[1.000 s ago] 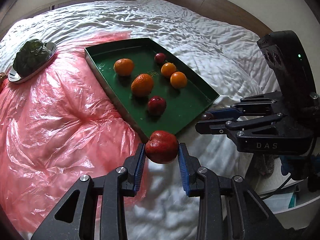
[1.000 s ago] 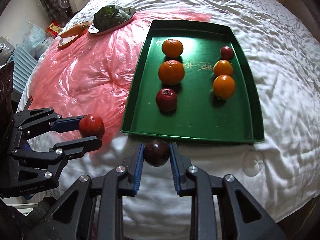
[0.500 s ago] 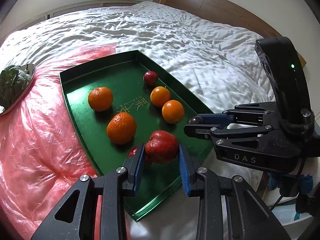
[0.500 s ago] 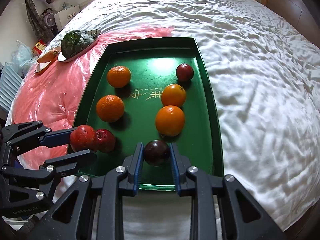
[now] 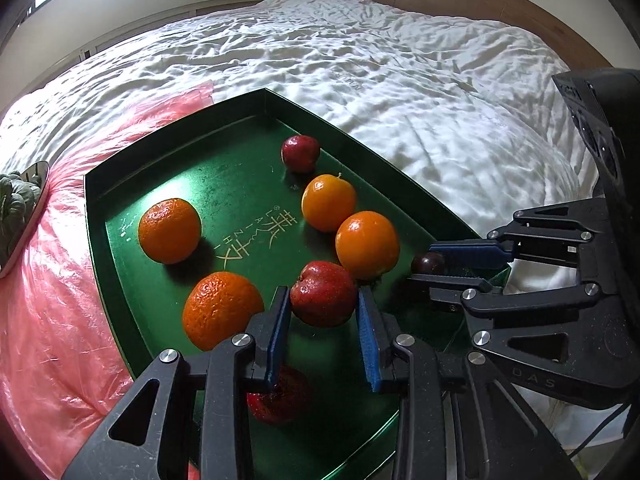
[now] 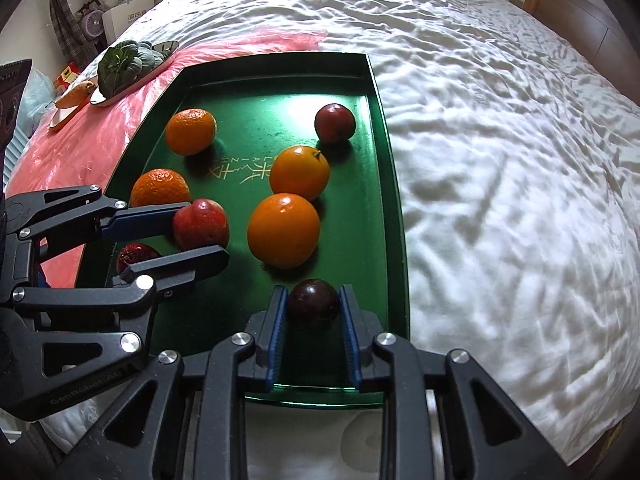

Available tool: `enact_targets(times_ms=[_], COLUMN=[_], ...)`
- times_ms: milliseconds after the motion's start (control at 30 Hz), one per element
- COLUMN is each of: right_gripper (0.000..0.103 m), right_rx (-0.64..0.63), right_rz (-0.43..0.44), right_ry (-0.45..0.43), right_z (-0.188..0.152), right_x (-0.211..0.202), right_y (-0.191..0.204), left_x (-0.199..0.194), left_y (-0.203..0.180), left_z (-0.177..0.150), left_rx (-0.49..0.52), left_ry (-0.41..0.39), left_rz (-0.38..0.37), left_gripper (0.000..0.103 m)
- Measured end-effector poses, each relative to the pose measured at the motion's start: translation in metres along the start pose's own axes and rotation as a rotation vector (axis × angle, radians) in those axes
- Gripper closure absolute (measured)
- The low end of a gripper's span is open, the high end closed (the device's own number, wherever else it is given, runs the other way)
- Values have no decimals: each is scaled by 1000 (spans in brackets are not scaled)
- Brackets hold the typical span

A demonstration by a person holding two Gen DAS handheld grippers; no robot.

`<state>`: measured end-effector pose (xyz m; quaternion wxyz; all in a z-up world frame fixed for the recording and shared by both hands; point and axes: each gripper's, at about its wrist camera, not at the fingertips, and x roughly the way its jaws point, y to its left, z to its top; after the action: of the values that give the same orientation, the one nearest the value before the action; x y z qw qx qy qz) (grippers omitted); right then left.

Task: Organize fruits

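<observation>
White bed (image 6: 500, 160) carries the green tray (image 6: 394, 208) beside its near edge; four oranges (image 6: 283, 230) lie in it. Left tongs (image 5: 324, 322) are clamped on a red apple (image 5: 322, 294), right tongs (image 6: 314, 320) on a dark plum (image 6: 313, 307), both over the tray's near end

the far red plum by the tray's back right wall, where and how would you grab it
Grip the far red plum across its round middle, coming from above. The tray wall is close on one side and an orange crowds the near side, so set the fingers on its freer sides.
</observation>
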<state>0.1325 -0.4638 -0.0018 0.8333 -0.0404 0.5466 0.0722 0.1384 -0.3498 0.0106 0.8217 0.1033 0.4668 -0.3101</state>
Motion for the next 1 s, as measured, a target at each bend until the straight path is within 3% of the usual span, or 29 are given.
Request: enact_targets(times_ms=[233, 300, 367, 433, 600, 867, 1000], right_gripper=[61, 51, 24, 8, 0, 0, 0], right_rx=[10, 15, 25, 34, 44, 9, -4], right_rz=[-36, -61, -80, -102, -151, -182, -168], right_ry=[-12, -20, -38, -61, -119, -233, -284], right_z=[-3, -4, -6, -8, -12, -21, -28], right_x=[6, 6, 3, 0, -12, -38, -52], right_y=[6, 7, 8, 9, 19, 62, 89], left_x=[0, -6, -13, -23, -55, -107, -131], left_y=[-1, 1, 4, 8, 15, 37, 46], left_z=[-2, -2, -3, -5, -17, -59, -88], left_rx=[26, 19, 15, 8, -1, -78, -120], left_ry=[-13, -42, -73, -109, -197, -290, -325], left_rz=[1, 13, 19, 23, 44, 62, 130], left_gripper=[73, 65, 60, 53, 51, 50, 44])
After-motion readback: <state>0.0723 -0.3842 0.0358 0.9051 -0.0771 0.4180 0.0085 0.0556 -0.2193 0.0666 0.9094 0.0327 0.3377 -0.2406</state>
